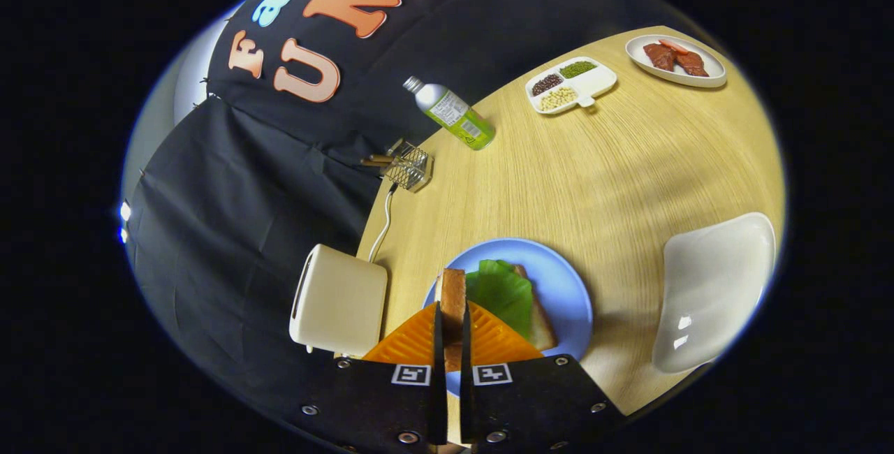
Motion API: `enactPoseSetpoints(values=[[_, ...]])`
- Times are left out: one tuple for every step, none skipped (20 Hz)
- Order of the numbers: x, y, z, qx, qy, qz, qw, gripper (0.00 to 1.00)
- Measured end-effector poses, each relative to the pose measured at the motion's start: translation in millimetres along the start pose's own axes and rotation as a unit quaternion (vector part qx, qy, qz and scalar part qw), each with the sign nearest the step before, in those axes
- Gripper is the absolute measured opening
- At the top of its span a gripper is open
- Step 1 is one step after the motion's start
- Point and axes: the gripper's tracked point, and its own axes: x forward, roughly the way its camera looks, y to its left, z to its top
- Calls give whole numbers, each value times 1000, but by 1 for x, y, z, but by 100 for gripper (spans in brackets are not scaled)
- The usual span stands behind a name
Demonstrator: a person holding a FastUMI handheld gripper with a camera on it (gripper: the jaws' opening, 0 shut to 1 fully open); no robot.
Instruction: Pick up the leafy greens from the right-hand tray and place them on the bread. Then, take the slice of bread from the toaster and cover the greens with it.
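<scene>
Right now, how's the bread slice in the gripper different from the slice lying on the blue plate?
The held slice stands on edge, pinched between the fingers of the gripper; the plate slice lies flat on the blue plate. The held slice is bare, while the plate slice is largely covered by the leafy greens. The held slice sits above the plate's near side, the plate slice just beyond the fingers. Both have browned crusts.

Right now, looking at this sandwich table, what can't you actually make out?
- The held bread slice: the hand-held gripper is shut on it, so its lower part is hidden by the fingers.
- The bottom bread on the plate: mostly covered by the greens.
- The toaster: its slot is turned away.
- The divided dish: its fillings are too small to identify.
- The bottle: its label is too small.
</scene>
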Motion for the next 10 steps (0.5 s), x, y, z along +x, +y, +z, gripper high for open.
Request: enactPoseSetpoints(values=[[1, -7, 0, -1, -1, -8, 1000, 7], [3, -14, -3, -2, 2, -19, 1000, 8], [5, -20, -5, -1, 6, -30, 1000, 8], [7, -23, -5, -2, 6, -36, 999, 8], [8, -24, -4, -5, 5, -37, 999, 8], [9, -24, -3, -6, 3, -36, 999, 8], [9, -24, -3, -8, 1, -37, 999, 8], [9, -25, -3, -9, 0, -40, 999, 7], [11, -27, -4, -13, 0, -44, 999, 10], [11, -30, -4, -16, 0, -49, 999, 10]])
